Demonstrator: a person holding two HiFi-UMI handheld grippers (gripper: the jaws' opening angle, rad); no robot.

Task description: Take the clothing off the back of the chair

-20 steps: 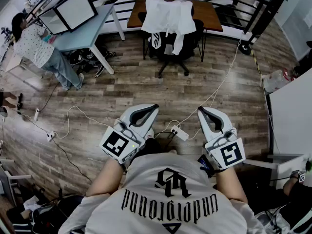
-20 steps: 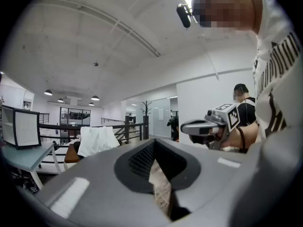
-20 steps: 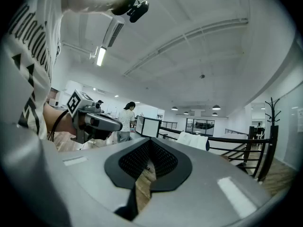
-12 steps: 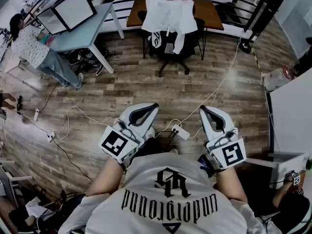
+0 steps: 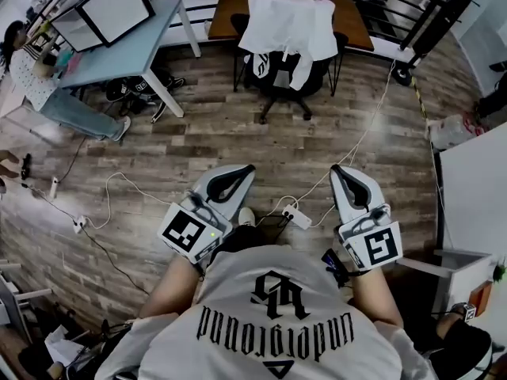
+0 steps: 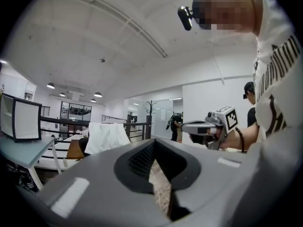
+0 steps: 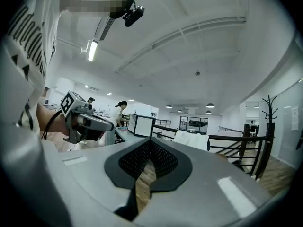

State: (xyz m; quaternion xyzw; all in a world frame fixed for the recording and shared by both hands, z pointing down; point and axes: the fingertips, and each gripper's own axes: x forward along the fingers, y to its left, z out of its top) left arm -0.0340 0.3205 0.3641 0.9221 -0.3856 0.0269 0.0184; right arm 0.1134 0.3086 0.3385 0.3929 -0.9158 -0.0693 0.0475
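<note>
L gripper (image 5: 235,177) and R gripper (image 5: 348,179), held level in front of me: jaws closed on both, nothing between. White clothing (image 5: 287,24) draped over back of black chair (image 5: 282,79), at near edge of brown desk (image 5: 224,10), well apart from my grippers.

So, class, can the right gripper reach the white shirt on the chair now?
Probably not yet: the right gripper is far from the white shirt, though open floor lies between.
</note>
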